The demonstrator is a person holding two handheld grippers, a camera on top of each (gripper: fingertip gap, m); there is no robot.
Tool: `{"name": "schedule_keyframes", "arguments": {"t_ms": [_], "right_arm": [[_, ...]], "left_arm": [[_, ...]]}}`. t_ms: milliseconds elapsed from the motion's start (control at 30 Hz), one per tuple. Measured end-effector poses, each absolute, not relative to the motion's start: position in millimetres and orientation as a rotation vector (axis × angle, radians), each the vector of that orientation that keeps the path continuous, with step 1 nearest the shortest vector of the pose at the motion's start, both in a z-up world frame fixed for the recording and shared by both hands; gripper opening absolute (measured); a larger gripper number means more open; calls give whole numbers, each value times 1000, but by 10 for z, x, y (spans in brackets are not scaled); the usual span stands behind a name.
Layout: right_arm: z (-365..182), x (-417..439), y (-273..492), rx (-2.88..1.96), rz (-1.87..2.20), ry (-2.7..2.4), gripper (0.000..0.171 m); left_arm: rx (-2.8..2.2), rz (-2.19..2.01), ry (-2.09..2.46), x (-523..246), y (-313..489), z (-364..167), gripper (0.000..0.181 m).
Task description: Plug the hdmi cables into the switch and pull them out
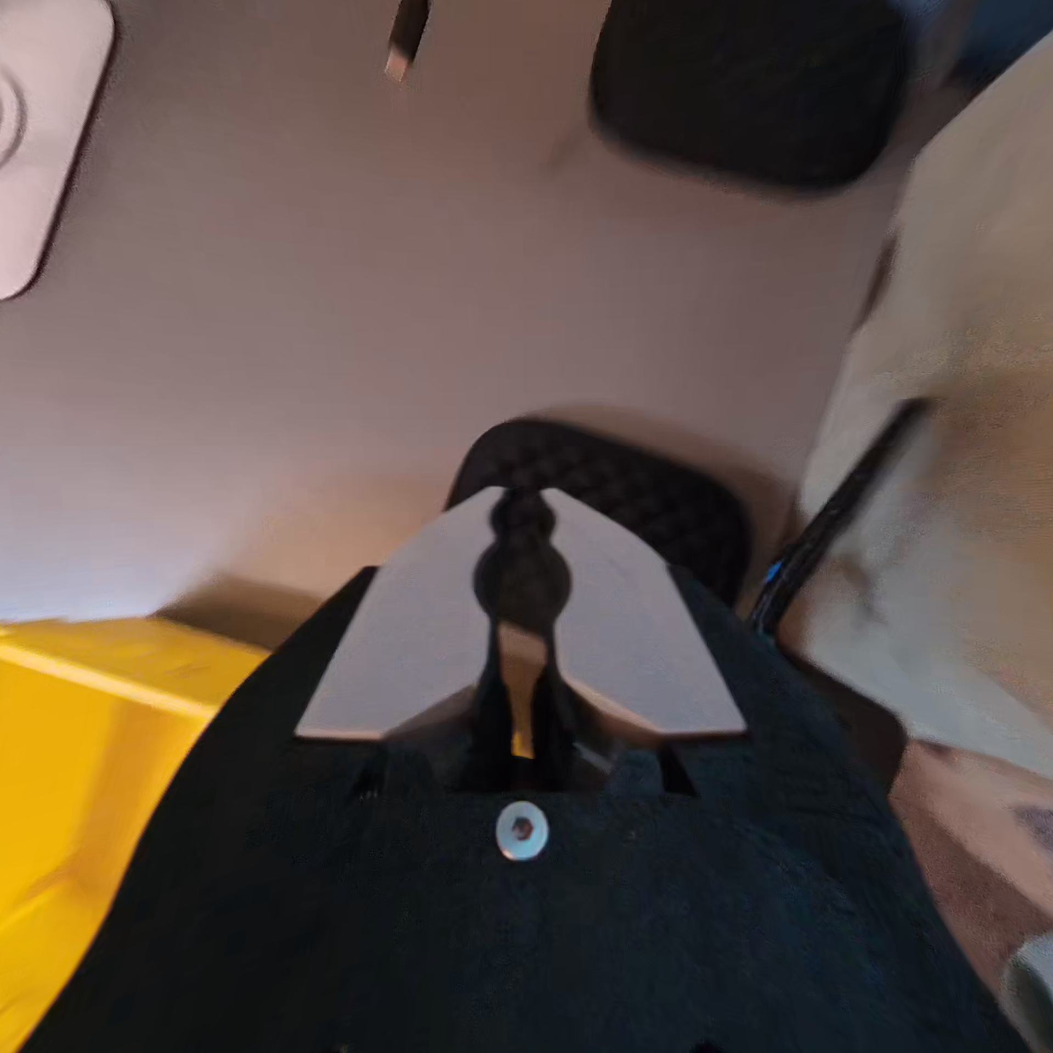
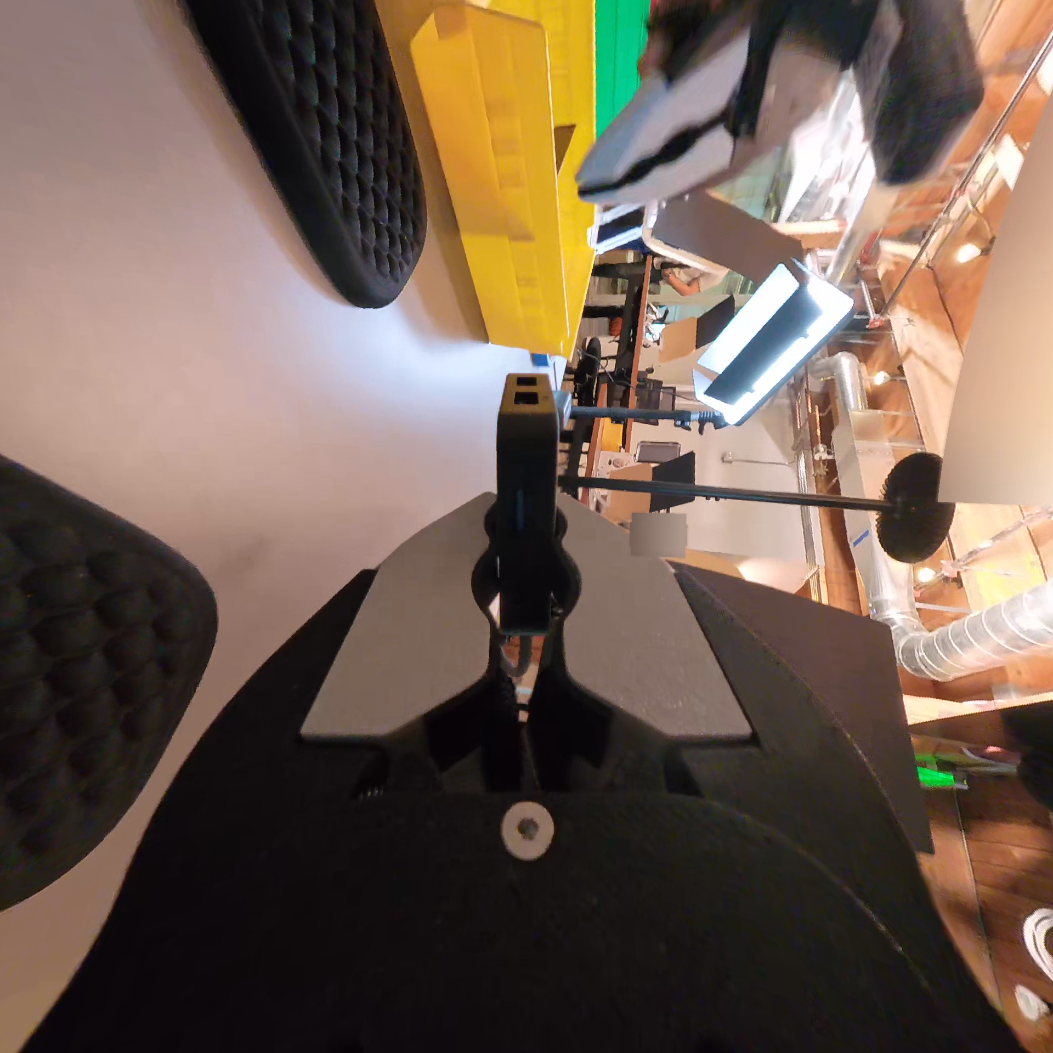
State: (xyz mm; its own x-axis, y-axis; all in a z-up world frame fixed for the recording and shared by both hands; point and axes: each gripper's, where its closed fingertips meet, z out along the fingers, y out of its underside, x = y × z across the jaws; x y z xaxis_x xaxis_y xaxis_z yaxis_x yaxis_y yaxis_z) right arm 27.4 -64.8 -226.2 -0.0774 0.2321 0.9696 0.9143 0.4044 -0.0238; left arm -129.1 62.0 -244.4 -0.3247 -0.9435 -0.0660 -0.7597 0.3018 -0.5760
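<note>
My right gripper [image 2: 524, 504] is shut on the black HDMI switch [image 2: 527, 456], held above the white table [image 2: 171, 370]. Two open ports [image 2: 527, 393] show on the switch's far end. A silver plug [image 2: 564, 405] sits at its far right side. A thin grey cable [image 2: 513, 655] leaves its near end between the fingers. My left gripper [image 1: 524, 493] is shut with nothing seen in it, over a black textured pad [image 1: 655, 501]. It also shows in the right wrist view [image 2: 587, 185], blurred. A black braided cable [image 1: 826, 513] runs along beige cloth. A blurred metal-tipped plug [image 1: 401, 48] lies far off.
A yellow bin [image 2: 501, 171] stands at the table's far side and shows in the left wrist view [image 1: 85, 741]. Two black honeycomb pads [image 2: 319, 142] [image 2: 85, 655] lie on the table. A white device [image 1: 40, 142] and another black pad [image 1: 741, 91] lie ahead of the left gripper.
</note>
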Motion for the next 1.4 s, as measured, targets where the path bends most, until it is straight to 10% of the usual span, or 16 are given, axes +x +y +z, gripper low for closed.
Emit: {"name": "schedule_keyframes", "arguments": {"t_ms": [33, 167, 367, 433, 767, 967, 1267, 1400], "right_arm": [[-2272, 312, -681, -1066, -790, -1563, 14], [-2335, 418, -812, -1137, -764, -1515, 14], [-2330, 390, -809, -1154, -764, -1484, 14], [-2288, 344, -818, -1130, -734, -1483, 14], [-2320, 192, -825, -1122, -722, -1503, 14], [-2163, 149, -903, -1093, -725, -1500, 14], [-2185, 106, -977, -1082, -689, -1480, 14], [-2257, 30, -981, -1098, -668, -1464, 14]], "left_arm": [[-1512, -734, 2153, -1362, 473, -2482, 23], [-1314, -711, 2252, -1851, -74, -3026, 61], [-1276, -611, 2105, -2032, -470, -3743, 59], [-1341, -697, 2151, -2215, -555, -3683, 27], [-2177, -1221, 2006, -2604, -1401, -4317, 54], [-2224, -1078, 1917, -2695, -1338, -4216, 2], [-2138, -1349, 1968, -2928, -1082, -3650, 5], [-2108, -1336, 2066, -3190, -994, -3761, 45]]}}
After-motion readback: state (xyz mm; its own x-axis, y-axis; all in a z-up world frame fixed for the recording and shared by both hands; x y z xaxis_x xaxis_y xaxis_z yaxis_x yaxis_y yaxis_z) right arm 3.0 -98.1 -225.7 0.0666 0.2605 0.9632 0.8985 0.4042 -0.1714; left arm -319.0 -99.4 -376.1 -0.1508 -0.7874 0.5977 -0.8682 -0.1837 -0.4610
